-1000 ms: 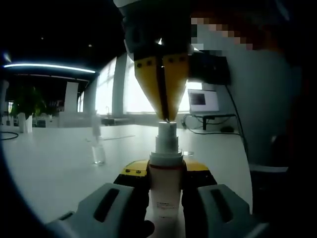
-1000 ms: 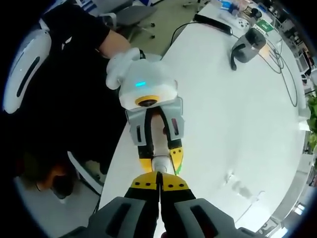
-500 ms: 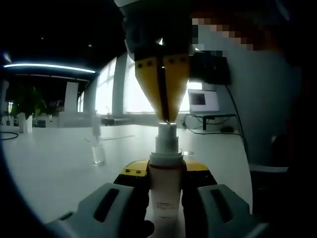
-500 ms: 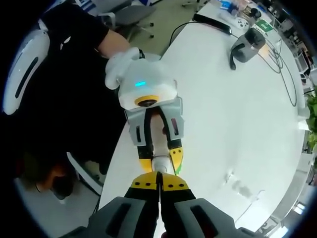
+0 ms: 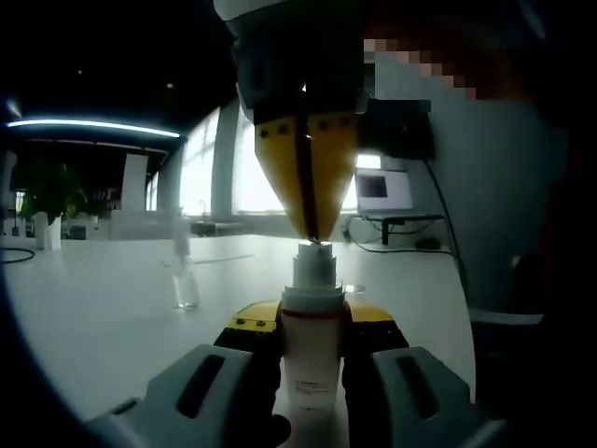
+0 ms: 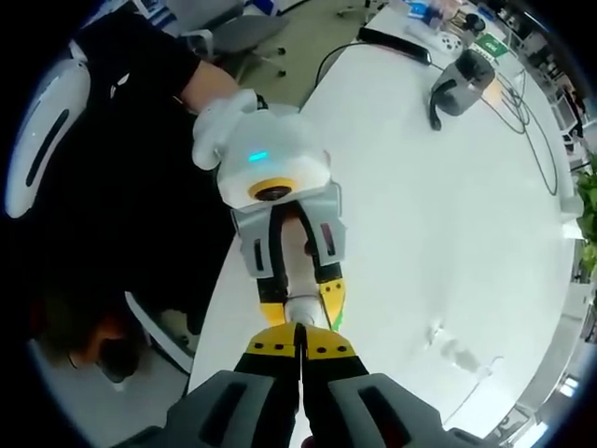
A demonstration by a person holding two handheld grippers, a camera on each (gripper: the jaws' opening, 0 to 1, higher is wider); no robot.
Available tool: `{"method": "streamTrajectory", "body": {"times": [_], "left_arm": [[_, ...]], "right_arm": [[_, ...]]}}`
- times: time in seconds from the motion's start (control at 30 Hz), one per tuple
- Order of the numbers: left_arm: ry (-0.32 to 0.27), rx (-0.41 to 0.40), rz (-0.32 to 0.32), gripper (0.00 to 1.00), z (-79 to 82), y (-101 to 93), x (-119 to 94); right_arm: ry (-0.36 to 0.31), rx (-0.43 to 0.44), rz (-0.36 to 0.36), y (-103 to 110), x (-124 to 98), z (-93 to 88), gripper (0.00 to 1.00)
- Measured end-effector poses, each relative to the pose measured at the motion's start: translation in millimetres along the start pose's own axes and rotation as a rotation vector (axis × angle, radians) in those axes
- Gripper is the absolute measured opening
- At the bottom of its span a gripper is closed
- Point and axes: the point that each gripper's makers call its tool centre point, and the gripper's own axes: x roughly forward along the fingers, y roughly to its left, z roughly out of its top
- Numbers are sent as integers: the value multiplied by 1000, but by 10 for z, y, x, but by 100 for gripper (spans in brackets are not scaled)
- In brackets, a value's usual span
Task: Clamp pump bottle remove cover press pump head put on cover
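A white pump bottle [image 5: 311, 364] stands upright with my left gripper [image 5: 312, 319] shut around its body just below the collar. Its bare pump head [image 5: 314, 264] rises above the jaws. From above, my right gripper [image 5: 312, 233] comes down with its yellow jaws shut together, their tip resting on top of the pump head. In the right gripper view, my right gripper [image 6: 300, 332] points down at the bottle top [image 6: 300, 309], which sits between the jaws of the left gripper [image 6: 300, 301]. A clear cover [image 5: 185, 287] stands on the table to the left, also seen as the clear cover [image 6: 446, 348].
The white table [image 6: 420, 215] runs far ahead, carrying a grey device [image 6: 464, 82] with a cable. A person in dark clothes [image 6: 131, 168] holds the left gripper at the table's edge. A monitor [image 5: 382, 187] and a plant [image 5: 47, 201] stand in the background.
My right gripper's tip has come down a little and the pump head has sunk slightly under it. The left gripper keeps its hold on the bottle.
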Motion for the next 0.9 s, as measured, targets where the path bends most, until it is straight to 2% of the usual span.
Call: {"method": "streamTrajectory", "body": {"times": [0.27, 0.9], "left_arm": [[-1, 0, -1, 15, 1, 0, 1], [-1, 1, -2, 15, 5, -13, 1]], "right_arm": [[13, -29, -7, 0, -52, 8, 0], [5, -17, -5, -2, -59, 4, 0]]}}
